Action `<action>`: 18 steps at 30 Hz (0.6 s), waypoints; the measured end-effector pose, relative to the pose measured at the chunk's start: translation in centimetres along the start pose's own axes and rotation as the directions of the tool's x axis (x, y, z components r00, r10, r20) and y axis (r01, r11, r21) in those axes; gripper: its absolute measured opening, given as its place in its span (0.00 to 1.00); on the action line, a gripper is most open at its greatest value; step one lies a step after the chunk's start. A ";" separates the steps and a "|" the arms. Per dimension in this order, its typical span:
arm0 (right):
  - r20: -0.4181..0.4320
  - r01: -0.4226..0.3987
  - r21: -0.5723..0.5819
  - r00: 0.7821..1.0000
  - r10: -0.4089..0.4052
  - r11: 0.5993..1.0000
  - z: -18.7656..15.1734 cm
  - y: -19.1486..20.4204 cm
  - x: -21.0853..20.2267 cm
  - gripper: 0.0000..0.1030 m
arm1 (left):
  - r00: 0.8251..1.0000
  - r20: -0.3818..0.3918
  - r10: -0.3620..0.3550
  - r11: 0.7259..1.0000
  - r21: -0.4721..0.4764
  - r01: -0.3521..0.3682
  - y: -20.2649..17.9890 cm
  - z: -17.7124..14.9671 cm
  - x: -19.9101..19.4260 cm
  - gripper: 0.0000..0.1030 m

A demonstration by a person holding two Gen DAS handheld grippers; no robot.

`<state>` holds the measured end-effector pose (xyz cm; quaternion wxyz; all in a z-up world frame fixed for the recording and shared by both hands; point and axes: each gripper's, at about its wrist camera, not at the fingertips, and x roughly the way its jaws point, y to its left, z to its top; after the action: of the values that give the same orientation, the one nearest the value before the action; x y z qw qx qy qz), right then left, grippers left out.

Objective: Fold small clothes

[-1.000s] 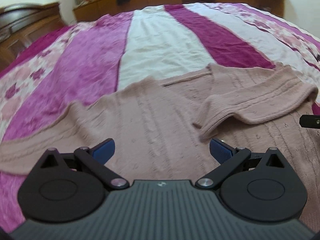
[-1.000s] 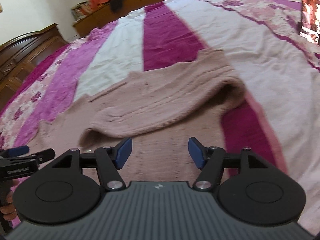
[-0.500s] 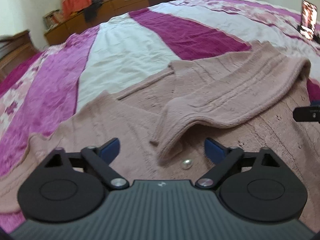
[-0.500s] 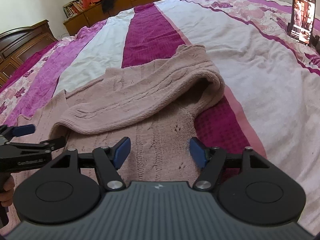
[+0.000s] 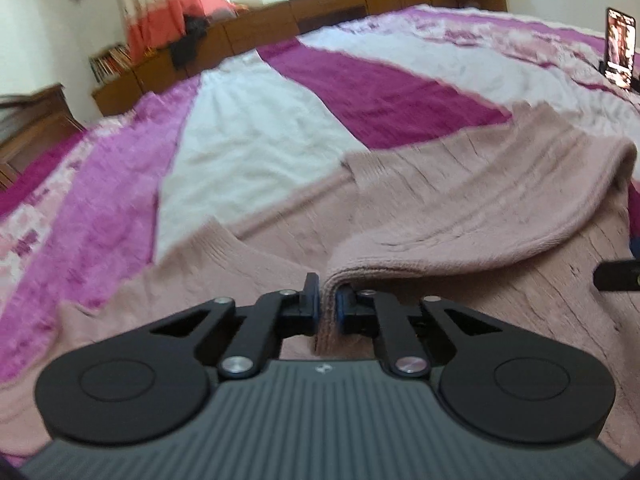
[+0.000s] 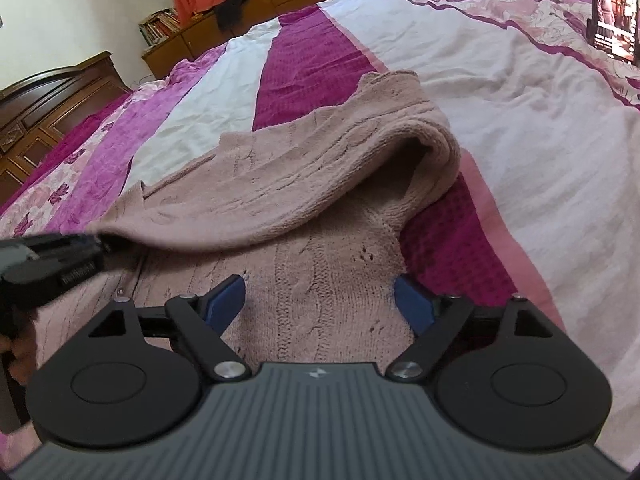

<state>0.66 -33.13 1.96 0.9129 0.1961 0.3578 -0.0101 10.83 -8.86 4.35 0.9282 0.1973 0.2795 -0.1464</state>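
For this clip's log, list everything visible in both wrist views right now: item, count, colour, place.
Knit sweater: one, dusty pink, spread on the bed, one sleeve folded across the body.
Bedspread: one, magenta, white and floral pink stripes, under the sweater.
Phone: one, screen lit, standing at the bed's far right.
Wooden cabinets: brown, along the far wall.
Books: a row, mixed colours, by the cabinets.
Curtain: one, white and orange, far wall.
Dark cloth: one, black, on the cabinets.
Left gripper: black with blue pads, jaws shut on the sleeve cuff.
Right gripper: same, jaws open above the sweater body.
Hand: partly visible, holding the left gripper.
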 end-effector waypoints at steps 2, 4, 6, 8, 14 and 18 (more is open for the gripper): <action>0.001 0.000 0.001 1.000 0.000 1.000 0.0 -0.1 0.0 0.86 | 1.000 0.025 0.016 1.000 -0.023 -0.015 1.0 0.6 -0.8 0.09; 0.004 0.000 0.002 1.000 0.000 1.000 -0.1 0.0 0.0 0.86 | 0.998 0.053 0.046 0.998 -0.049 -0.044 2.1 1.1 -1.6 0.09; 0.005 0.002 -0.003 1.000 -0.002 1.000 -0.2 0.0 0.0 0.86 | 0.993 0.079 0.092 0.994 -0.065 -0.087 3.3 1.4 -2.4 0.09; 0.005 0.004 -0.005 1.000 -0.004 1.000 -0.2 0.1 0.0 0.86 | 0.988 0.083 0.130 0.989 -0.083 -0.123 4.8 1.4 -2.9 0.09; 0.007 0.017 -0.020 1.000 -0.017 1.000 -0.3 0.5 0.1 0.87 | 0.974 0.035 0.225 0.969 -0.112 -0.220 7.8 -0.6 -3.2 0.09; 0.006 0.033 -0.043 0.999 -0.033 0.999 -0.4 0.9 0.2 0.87 | 0.965 0.014 0.263 0.960 -0.106 -0.260 8.3 -2.3 -3.4 0.09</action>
<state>0.67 -32.09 1.88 0.9176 0.1703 0.3587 -0.0180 10.16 0.00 6.92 0.9522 0.1821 0.2452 -0.0108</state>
